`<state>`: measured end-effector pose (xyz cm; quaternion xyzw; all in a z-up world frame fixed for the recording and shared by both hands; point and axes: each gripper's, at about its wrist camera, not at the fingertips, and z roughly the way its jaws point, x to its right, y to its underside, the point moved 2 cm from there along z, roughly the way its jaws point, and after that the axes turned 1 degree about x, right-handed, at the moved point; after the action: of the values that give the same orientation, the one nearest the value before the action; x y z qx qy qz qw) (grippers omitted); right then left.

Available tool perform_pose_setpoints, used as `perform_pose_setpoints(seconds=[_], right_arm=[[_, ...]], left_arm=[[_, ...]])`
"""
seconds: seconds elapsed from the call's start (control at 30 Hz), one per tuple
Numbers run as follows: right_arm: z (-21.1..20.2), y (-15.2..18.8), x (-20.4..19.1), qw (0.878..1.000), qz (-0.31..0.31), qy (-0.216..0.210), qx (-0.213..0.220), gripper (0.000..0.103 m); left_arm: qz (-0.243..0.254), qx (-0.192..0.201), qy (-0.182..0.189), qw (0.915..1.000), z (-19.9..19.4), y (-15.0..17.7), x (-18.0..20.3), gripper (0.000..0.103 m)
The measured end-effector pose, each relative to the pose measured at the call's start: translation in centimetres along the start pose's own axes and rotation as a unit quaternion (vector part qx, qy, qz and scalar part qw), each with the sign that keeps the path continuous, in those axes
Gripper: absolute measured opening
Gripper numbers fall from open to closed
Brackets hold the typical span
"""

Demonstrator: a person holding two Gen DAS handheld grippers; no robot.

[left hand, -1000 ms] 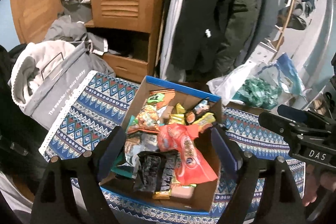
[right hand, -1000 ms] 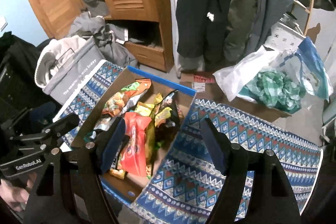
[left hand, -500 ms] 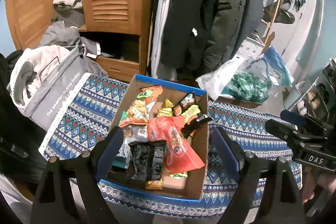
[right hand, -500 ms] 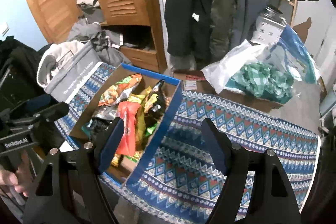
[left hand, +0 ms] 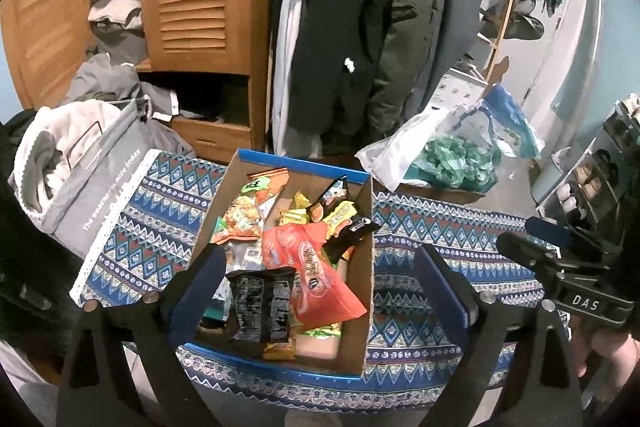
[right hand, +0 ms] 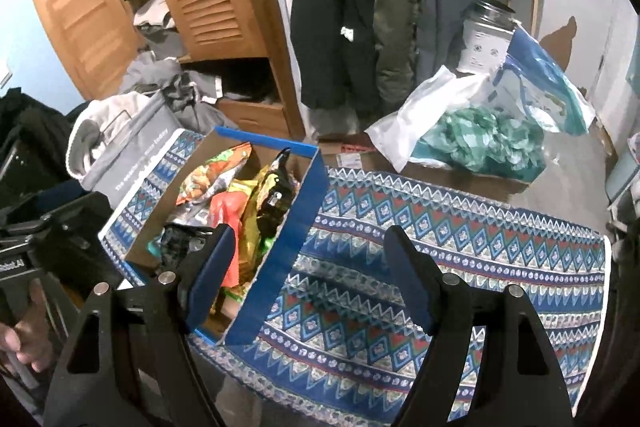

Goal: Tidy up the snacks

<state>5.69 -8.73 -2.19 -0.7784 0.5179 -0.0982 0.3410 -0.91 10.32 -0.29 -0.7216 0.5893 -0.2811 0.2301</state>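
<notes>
The left gripper (left hand: 320, 291), jaws opening wide and empty, is held above the snack box (left hand: 362, 311); the right gripper (right hand: 308, 267) is held wide, empty, over the patterned cloth (right hand: 460, 239).

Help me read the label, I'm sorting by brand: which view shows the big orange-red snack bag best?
The left wrist view: the orange-red bag lies face-up in the cardboard box, its printed front nearly unobstructed. In the right wrist view the same bag appears edge-on, partly hidden behind a gripper finger.

Both wrist cameras tilt downward from close above the patterned tablecloth (right hand: 440, 235); the left centres the snack box (left hand: 360, 339), the right sees it leftward (right hand: 280, 259).
</notes>
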Motion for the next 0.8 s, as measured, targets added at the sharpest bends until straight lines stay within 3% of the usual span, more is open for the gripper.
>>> perform_pose_setpoints(seconds=[0.8], right_arm=[[0.2,0.7,0.7,1.000,0.005,-0.003,-0.010,0.076]], left_arm=[[0.009,-0.001,-0.007,0.9999,0.1,0.2,1.2,0.096]])
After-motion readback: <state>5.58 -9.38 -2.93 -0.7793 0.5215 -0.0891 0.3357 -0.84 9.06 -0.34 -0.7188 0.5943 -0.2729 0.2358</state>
